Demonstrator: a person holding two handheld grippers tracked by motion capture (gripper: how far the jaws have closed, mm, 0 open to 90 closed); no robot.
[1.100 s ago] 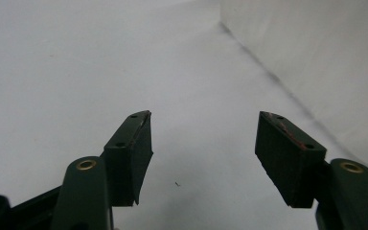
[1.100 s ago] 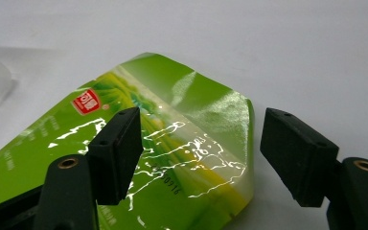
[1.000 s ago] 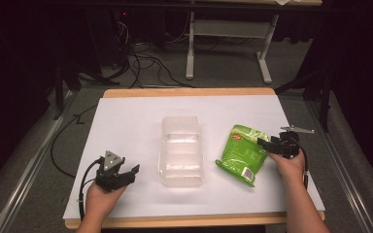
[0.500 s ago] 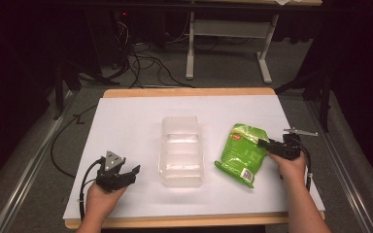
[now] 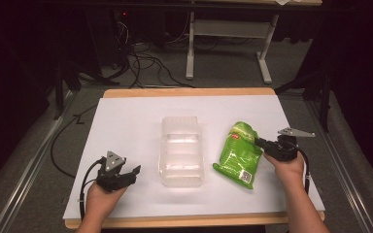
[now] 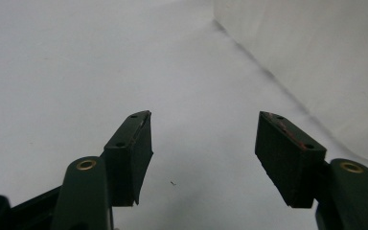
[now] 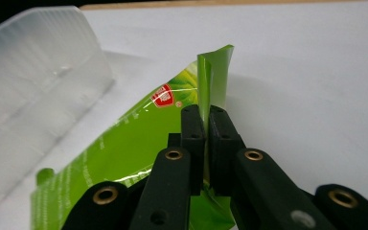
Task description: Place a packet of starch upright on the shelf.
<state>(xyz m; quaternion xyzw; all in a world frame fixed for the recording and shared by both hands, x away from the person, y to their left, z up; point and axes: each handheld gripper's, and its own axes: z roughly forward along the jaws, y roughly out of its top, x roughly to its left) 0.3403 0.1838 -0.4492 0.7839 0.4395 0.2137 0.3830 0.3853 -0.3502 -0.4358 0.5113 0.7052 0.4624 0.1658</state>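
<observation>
one green bag [image 5: 238, 154], one clear container [image 5: 181, 151], two tools

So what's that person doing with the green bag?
A person holds a gripper in each hand at a white table. The right gripper has just closed its jaws on the edge of the green bag, pinching a fold of it. The bag lies next to a clear plastic tray in the middle. The left gripper rests open on the table, holding nothing.

I can read no text anywhere. The green bag [image 7: 124, 148] carries a red-and-white badge [image 7: 163, 96] and fine white print, both too small to make out.
</observation>
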